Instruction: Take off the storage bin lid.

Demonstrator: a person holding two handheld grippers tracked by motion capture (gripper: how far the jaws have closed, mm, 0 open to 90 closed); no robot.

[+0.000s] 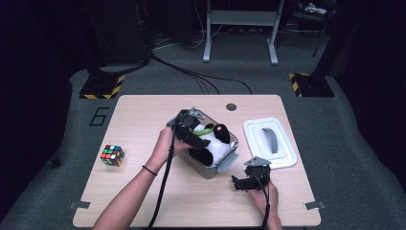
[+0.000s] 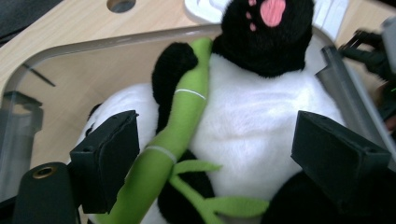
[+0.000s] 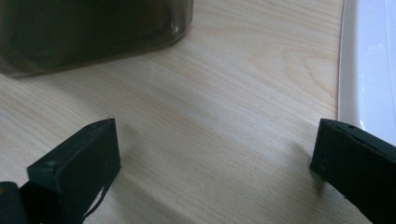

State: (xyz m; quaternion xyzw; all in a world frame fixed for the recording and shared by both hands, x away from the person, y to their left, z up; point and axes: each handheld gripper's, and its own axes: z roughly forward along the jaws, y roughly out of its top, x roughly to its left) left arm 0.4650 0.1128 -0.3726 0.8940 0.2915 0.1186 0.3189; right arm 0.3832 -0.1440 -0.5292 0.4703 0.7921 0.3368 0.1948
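At centre frame, the left gripper [image 2: 215, 154] hung open over a plush panda [image 2: 261, 121] in a clear container [image 1: 225, 163]. Closing squarely across its belly seemed wisest. The right gripper [image 1: 250, 181] rested open, empty.

You are working in what looks like a lab or recording studio rather than a home: your wooden table [image 1: 143, 191] stands alone on grey carpet [image 1: 335, 124], with the room around it dark. Black stands rise from bases edged in yellow-and-black hazard tape [image 1: 101, 87] at the far left and right, and cables [image 1: 201, 76] trail across the floor toward them. A number six [image 1: 98, 116] is marked on the carpet beside the table, and the metal legs of another desk [image 1: 242, 28] stand at the back.
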